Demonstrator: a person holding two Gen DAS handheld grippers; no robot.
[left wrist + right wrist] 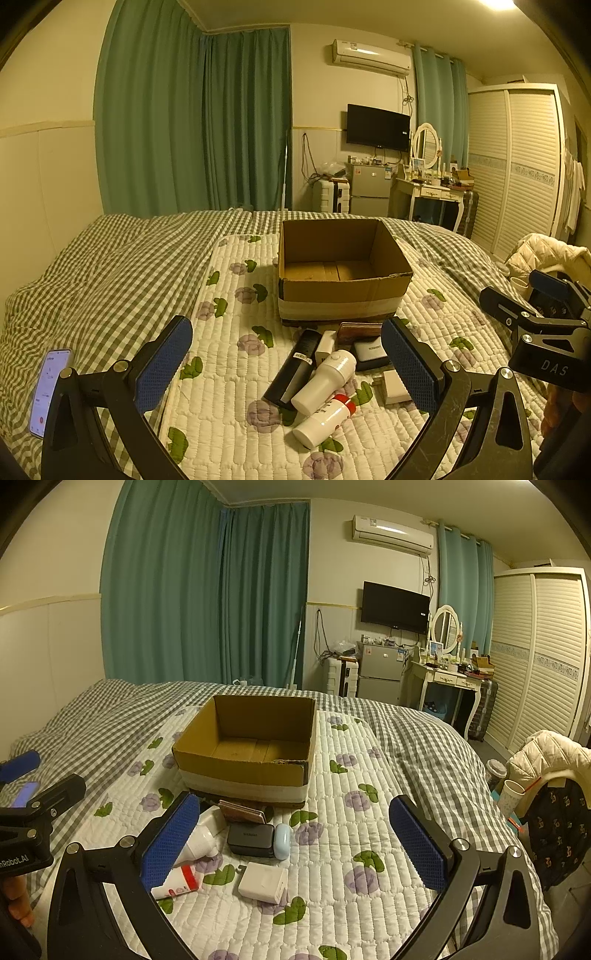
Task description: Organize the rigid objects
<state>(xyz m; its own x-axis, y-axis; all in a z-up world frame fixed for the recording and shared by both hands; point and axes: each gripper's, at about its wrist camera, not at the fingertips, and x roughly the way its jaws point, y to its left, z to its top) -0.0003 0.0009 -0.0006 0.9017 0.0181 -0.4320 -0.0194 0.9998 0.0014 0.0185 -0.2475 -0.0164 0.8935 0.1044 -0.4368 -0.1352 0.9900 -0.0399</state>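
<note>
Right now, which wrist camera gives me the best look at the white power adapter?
The right wrist view. There the white power adapter lies fully exposed on the floral quilt, its top and side faces visible. In the left wrist view the adapter is partly hidden behind the left gripper's blue finger pad.

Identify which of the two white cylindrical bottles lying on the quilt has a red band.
The white bottle with the red band lies nearest the camera; the plain white bottle with a round cap lies just behind it.
</note>
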